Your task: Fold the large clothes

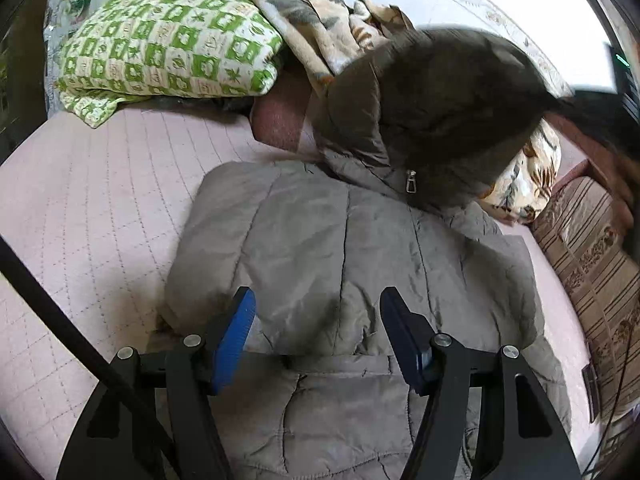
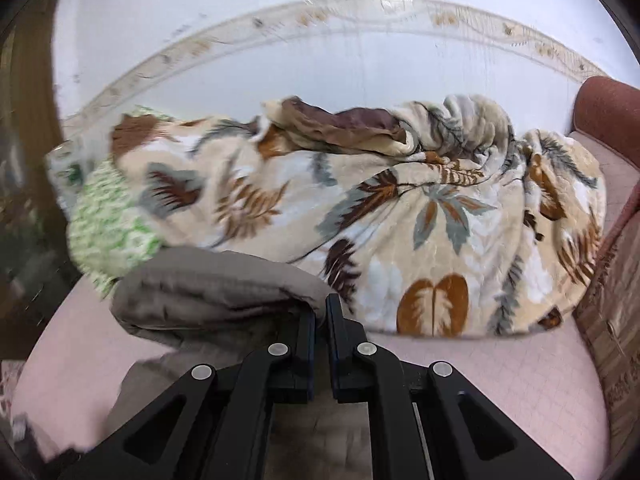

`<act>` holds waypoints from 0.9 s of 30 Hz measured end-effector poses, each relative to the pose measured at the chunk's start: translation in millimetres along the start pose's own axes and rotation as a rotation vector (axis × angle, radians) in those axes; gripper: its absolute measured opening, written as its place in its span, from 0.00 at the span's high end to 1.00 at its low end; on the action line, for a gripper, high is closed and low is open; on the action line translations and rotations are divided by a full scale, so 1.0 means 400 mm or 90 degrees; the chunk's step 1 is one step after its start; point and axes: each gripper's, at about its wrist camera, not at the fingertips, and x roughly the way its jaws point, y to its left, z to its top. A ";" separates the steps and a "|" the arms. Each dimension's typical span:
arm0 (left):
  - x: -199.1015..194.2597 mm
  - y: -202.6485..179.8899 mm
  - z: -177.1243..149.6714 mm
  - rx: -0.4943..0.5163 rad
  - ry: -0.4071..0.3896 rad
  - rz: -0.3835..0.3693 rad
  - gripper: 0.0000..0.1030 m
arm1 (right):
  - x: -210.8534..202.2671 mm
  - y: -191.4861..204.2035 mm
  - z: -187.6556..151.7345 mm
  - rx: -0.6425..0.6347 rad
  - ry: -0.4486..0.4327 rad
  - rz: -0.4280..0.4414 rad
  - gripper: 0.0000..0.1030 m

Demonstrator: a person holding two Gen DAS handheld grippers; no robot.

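The pink quilted bed (image 1: pixel 100 200) carries the grey padded jacket (image 1: pixel 340 248) at its middle — hood lifted. Over the jacket, the left gripper (image 1: pixel 316 312) gapes wide, empty; the right gripper (image 2: pixel 320 312) pinches the jacket's edge.

The left wrist view looks steeply down, close over the grey quilted puffer jacket (image 1: pixel 344 248); the right wrist view sits lower, facing the far wall — both share the leaf-patterned cream fleece blanket (image 2: pixel 420 220).
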 end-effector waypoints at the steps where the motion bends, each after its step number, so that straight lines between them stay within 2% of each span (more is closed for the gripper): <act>1: -0.008 0.006 0.002 -0.006 -0.004 0.000 0.38 | -0.043 0.007 -0.027 0.002 -0.003 0.012 0.94; 3: -0.030 0.023 0.008 -0.021 -0.014 -0.001 0.38 | -0.124 0.014 -0.095 0.012 -0.006 0.032 0.94; 6: -0.055 0.040 0.015 -0.035 -0.025 -0.002 0.38 | -0.192 0.019 -0.195 0.016 0.004 0.042 0.94; 9: -0.065 0.048 0.018 -0.040 -0.026 -0.002 0.38 | -0.211 0.025 -0.311 0.016 0.042 0.029 0.94; 12: -0.070 0.045 0.019 -0.040 -0.027 -0.001 0.38 | -0.177 0.011 -0.424 0.039 0.098 0.018 0.96; 15: -0.069 0.040 0.017 -0.036 -0.026 0.004 0.38 | -0.076 -0.010 -0.540 0.051 0.176 -0.028 0.97; 17: -0.068 0.035 0.014 -0.028 -0.023 0.007 0.38 | -0.027 -0.023 -0.579 0.048 0.212 -0.059 0.97; 19: -0.069 0.032 0.011 -0.022 -0.022 0.011 0.38 | -0.023 -0.026 -0.589 0.045 0.222 -0.068 0.97; 21: -0.073 0.034 0.010 -0.016 -0.025 0.013 0.38 | -0.055 -0.024 -0.564 0.055 0.214 -0.068 0.96; 24: -0.076 0.039 0.012 -0.021 -0.027 0.008 0.38 | -0.128 -0.002 -0.480 0.049 0.154 -0.044 0.96; 27: -0.065 0.033 0.011 -0.021 -0.016 0.000 0.38 | -0.130 0.036 -0.388 0.039 0.117 -0.020 0.96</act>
